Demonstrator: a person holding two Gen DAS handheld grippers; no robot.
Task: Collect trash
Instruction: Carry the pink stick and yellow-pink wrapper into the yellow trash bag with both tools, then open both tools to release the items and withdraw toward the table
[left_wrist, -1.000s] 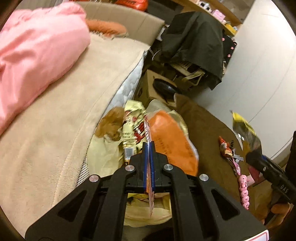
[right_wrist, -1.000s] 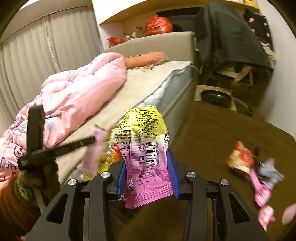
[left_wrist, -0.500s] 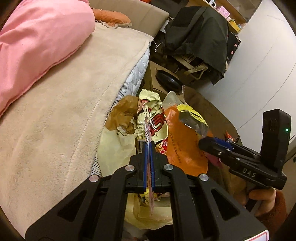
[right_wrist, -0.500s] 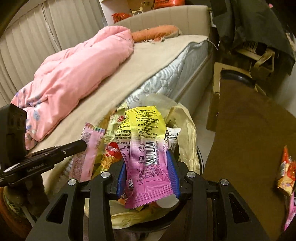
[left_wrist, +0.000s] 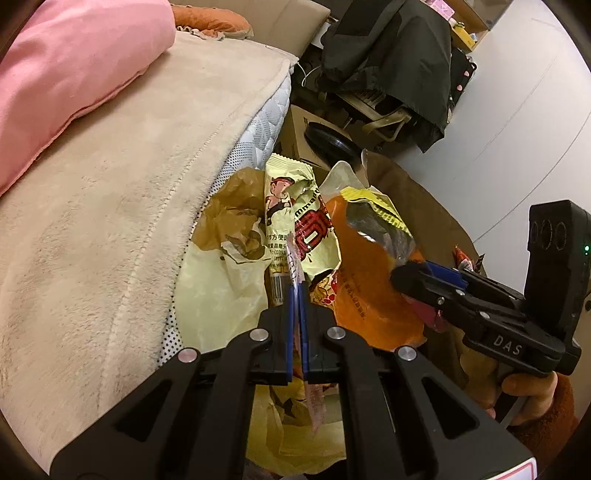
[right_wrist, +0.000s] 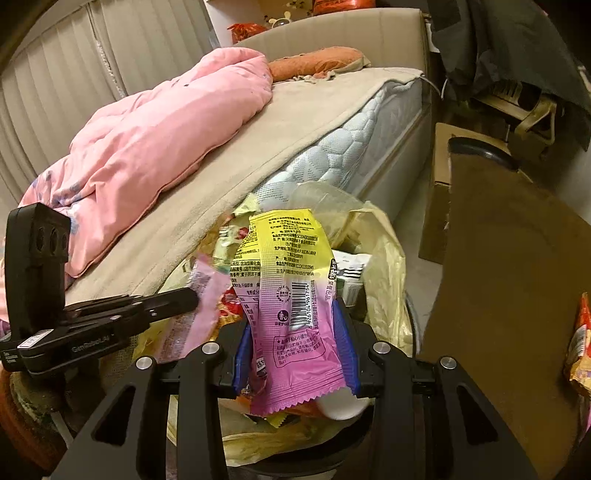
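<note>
Left gripper (left_wrist: 295, 295): fingers nearly closed, pinching a thin pink wrapper (right_wrist: 199, 314) edge-on. Right gripper (right_wrist: 295, 332): fingers set apart, clamped on the sides of a yellow-and-pink snack packet (right_wrist: 291, 295), barcode side up. Both held over the trash bin lined with a pale yellow bag (left_wrist: 218, 291), already heaped with wrappers: a cream noodle packet (left_wrist: 295, 218), an orange bag (left_wrist: 369, 295). Bin just beside the bed (left_wrist: 122, 221). Beyond: pink quilt (right_wrist: 155, 147) on the bed, cardboard box (right_wrist: 439, 206), dark jacket (left_wrist: 391, 62) on a chair.
</note>
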